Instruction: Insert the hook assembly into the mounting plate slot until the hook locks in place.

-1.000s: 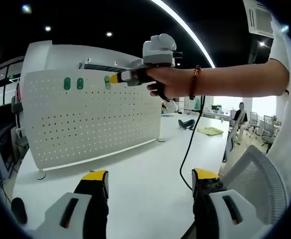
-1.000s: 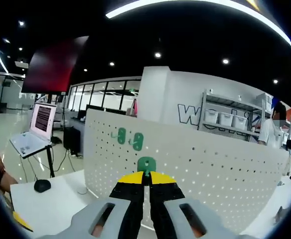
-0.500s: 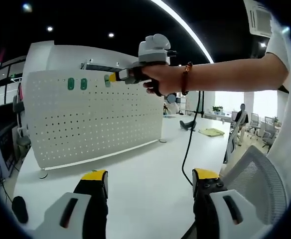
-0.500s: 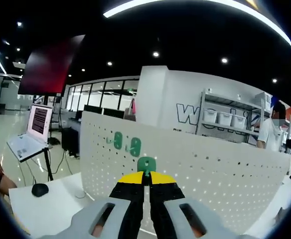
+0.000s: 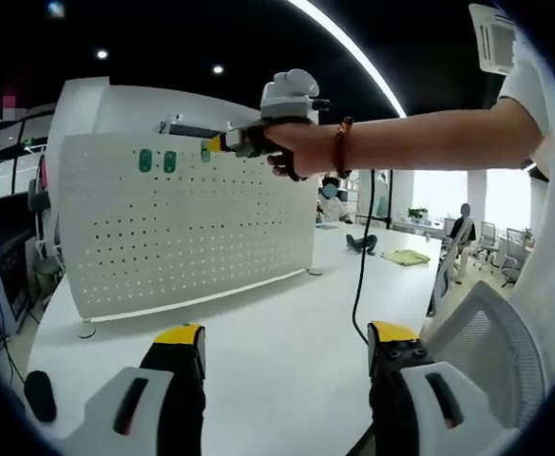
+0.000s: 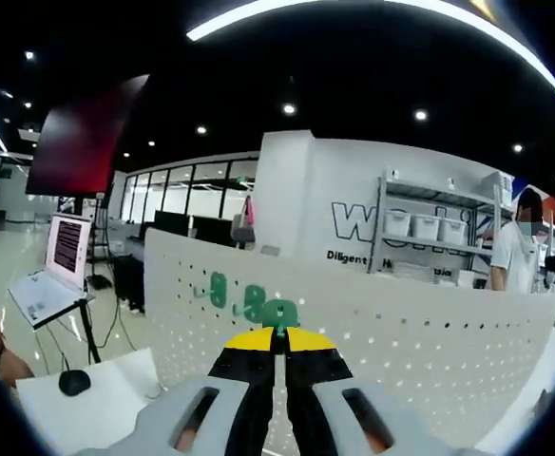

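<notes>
Pinching a green hook (image 6: 279, 313) between its pressed-together yellow tips, my right gripper (image 6: 275, 338) is reaching up to the top row of the white pegboard (image 6: 401, 332), just right of two green hooks (image 6: 237, 296) already hanging there (close together). My left gripper (image 5: 285, 334) is waiting spread over the white table (image 5: 277, 323), holding nothing.
</notes>
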A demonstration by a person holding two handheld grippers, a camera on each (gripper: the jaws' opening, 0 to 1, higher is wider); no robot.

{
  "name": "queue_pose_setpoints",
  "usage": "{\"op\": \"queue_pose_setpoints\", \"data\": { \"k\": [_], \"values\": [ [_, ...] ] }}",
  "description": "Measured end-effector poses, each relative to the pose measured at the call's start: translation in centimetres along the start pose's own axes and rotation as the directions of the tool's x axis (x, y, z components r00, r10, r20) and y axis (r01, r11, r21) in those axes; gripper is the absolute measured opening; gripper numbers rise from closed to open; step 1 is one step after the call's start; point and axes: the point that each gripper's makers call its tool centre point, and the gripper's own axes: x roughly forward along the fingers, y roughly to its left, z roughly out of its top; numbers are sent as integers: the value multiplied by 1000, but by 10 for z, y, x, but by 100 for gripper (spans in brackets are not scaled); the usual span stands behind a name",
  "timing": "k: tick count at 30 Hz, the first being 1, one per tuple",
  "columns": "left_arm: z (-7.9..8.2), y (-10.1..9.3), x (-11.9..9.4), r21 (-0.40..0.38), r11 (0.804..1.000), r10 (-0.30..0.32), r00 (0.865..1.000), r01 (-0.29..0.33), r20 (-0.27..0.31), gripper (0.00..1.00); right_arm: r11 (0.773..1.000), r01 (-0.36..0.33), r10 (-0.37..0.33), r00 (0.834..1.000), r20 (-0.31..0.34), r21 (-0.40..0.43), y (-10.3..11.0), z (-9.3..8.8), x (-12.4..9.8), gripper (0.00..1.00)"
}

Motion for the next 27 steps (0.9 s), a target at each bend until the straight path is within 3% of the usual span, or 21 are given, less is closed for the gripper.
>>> {"op": "queue_pose_setpoints", "data": {
  "k": [12,27],
  "values": [
    [-2,8,-1,4,1000,15,1000,-15,-7,71,997,50,-50,999,-10,52,-11,-2,13,1],
    [-5,16,-4,-8,999,34,999,-34,-7,71,996,74,-73,997,-26,52,-19,-3,31,1]
  ]
}}
